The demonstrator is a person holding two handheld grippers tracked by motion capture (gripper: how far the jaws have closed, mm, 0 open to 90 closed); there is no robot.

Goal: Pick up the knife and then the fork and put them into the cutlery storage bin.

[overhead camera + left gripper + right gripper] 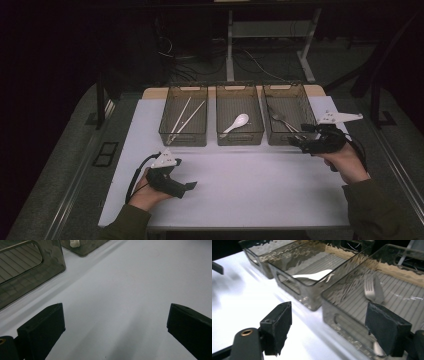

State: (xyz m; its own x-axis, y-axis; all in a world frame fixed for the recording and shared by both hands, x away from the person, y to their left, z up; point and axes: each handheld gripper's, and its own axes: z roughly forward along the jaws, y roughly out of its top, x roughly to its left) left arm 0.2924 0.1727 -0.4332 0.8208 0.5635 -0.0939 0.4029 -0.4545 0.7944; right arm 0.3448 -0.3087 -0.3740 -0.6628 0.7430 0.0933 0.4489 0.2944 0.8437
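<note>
Left gripper (pixel 190 186): jaws wide, nothing held, low over bare worktop (pixel 250 185). Right gripper (pixel 295 142): jaws apart, empty, at near wall of right bin (pixel 280 139). Fork (pixel 373 290) inside right bin. White spoon (pixel 236 123) inside middle bin (pixel 240 137). Chopsticks (pixel 184 116) inside left bin (pixel 182 139).

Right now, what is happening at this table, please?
A person is sorting cutlery into three bins with a tool in each hand. The left bin holds chopsticks, the middle bin a white spoon, the right bin forks. The right tool is at the right bin's front wall, jaws open with nothing between them. The left tool rests open over the bare white table.
</note>
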